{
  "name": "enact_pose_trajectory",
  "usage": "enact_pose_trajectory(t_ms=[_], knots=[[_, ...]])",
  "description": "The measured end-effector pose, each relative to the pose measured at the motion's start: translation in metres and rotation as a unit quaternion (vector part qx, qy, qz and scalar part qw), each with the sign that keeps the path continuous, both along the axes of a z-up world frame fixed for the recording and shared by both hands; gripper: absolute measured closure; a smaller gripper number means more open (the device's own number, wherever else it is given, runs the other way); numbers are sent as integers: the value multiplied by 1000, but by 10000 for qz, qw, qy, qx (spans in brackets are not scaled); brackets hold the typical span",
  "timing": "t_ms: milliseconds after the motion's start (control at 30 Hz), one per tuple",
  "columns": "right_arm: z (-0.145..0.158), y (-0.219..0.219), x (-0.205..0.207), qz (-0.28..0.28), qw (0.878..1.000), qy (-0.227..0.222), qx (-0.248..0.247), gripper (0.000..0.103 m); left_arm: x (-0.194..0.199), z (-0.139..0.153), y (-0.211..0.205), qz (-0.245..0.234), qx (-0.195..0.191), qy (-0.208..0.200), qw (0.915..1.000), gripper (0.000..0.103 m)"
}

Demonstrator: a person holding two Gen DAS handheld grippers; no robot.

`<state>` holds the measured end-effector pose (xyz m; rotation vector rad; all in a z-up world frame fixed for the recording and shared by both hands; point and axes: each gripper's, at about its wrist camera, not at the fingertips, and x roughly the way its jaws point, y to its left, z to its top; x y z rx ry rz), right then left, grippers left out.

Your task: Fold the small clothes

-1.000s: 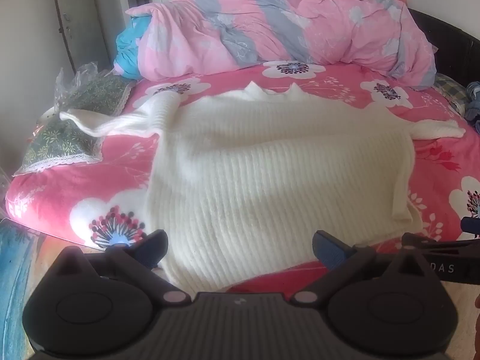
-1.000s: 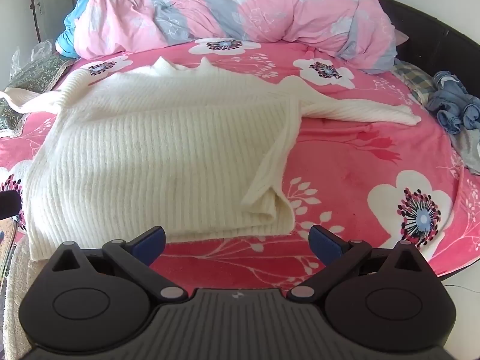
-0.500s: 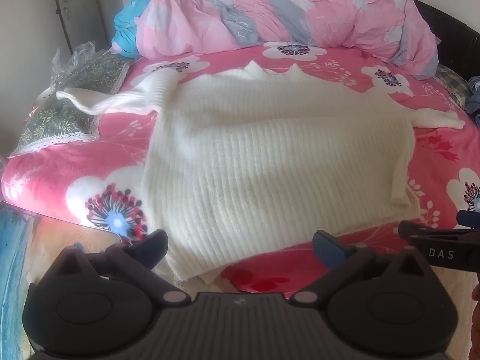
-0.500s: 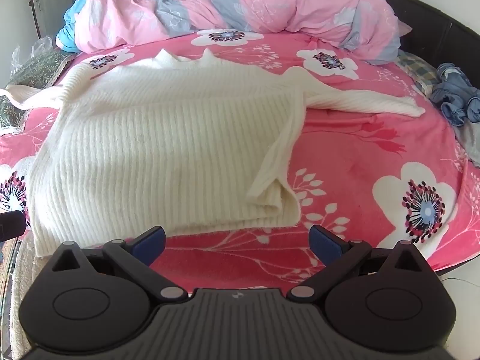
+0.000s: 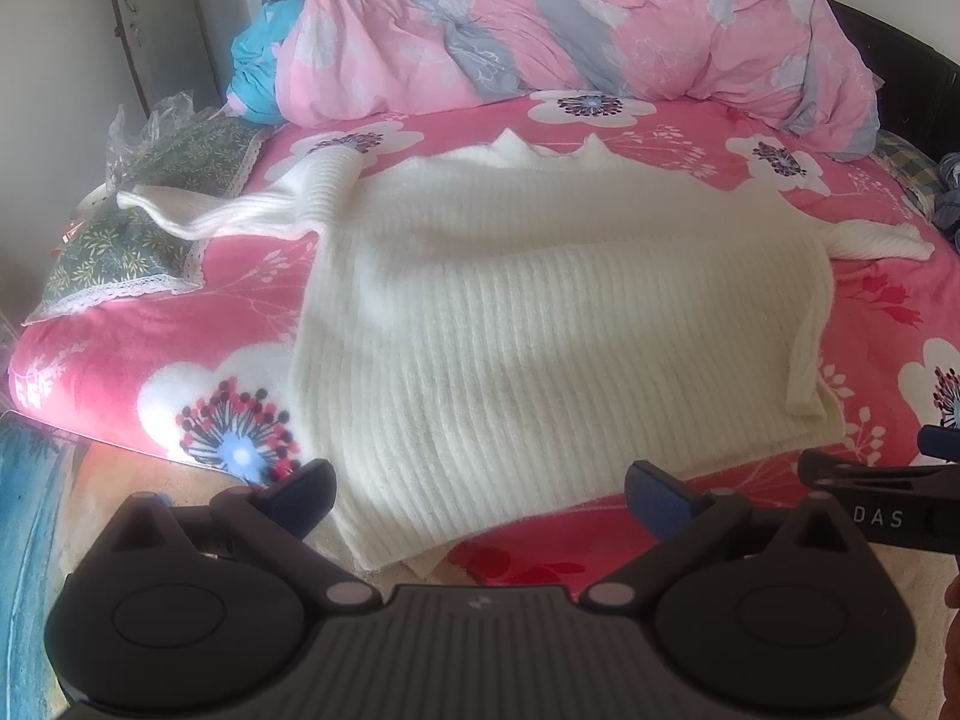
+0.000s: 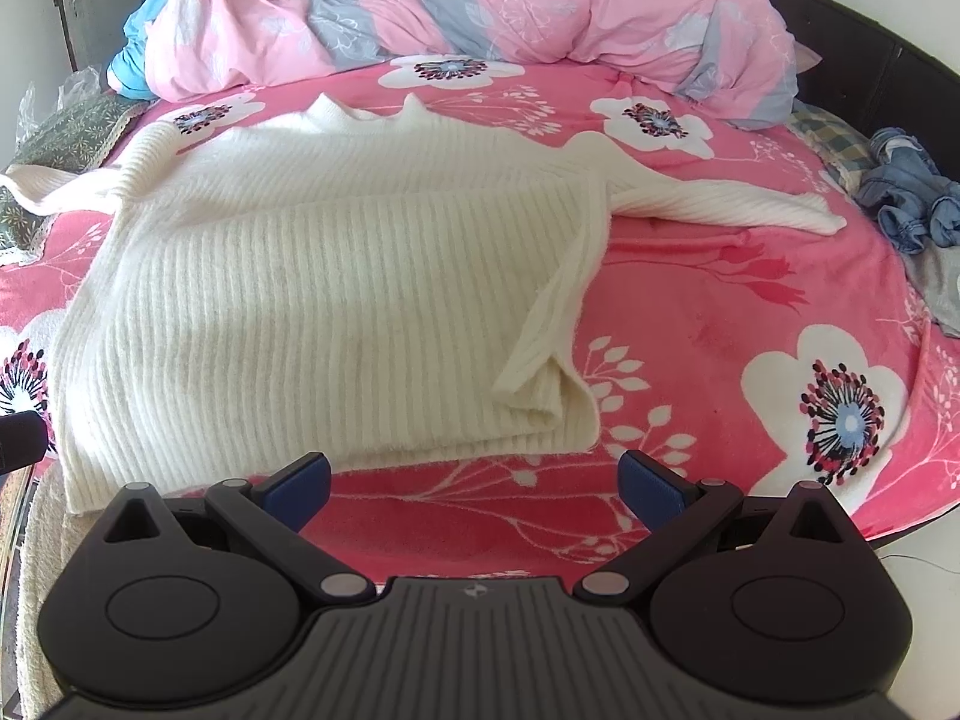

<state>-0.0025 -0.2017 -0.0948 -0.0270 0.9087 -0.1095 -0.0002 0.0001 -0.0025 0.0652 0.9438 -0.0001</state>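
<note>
Left wrist view: the left tongs [image 5: 480, 495] were spread wide, blue pads [image 5: 657, 498] apart, nothing held, hovering just off the near edge of the bed [image 5: 150, 324]. A white ribbed sweater [image 5: 540, 330] lay flat on the pink flowered sheet, collar toward the far side, hem hanging a little over the near edge between the pads. One sleeve [image 5: 228, 213] stretched out to the left, its cuff lying on a green patterned pillow [image 5: 120, 246]; the other sleeve [image 5: 876, 237] ran out to the right. The sweater's right side edge was turned over on itself in a narrow fold. A bunched pink and grey duvet [image 5: 570, 24] sat at the far end of the bed. The right tongs [image 5: 876, 480] showed at the right frame edge, marked "DAS". Right wrist view: the right tongs [image 6: 474, 489] were also wide open and empty, above the near strip of sheet, just short of the sweater [image 6: 312, 300] hem. The folded-over side flap [image 6: 552, 330] lay toward the sweater's near right corner. The right sleeve [image 6: 732, 204] stretched out flat across the sheet, and a heap of blue denim clothes [image 6: 906, 198] sat near the bed's right edge, well apart from the sweater. Duvet [image 6: 468, 0] at back.
</note>
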Motion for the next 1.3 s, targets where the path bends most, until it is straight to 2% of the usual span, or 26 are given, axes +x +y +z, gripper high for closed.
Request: enact_pose_trajectory(t_ms=[300,867,1300], knots=[[-2,-2,0,-5,10000,36,-17,0,3,-4,-4,-51,-12,67,10000,0],[1,19,12,169,9998,-94,-93,0,13,-14,17,284,4,136,9995,0],[-5,25,20,197,9998,-28,-47,0,17,-20,19,283,-10,210,9994,0]])
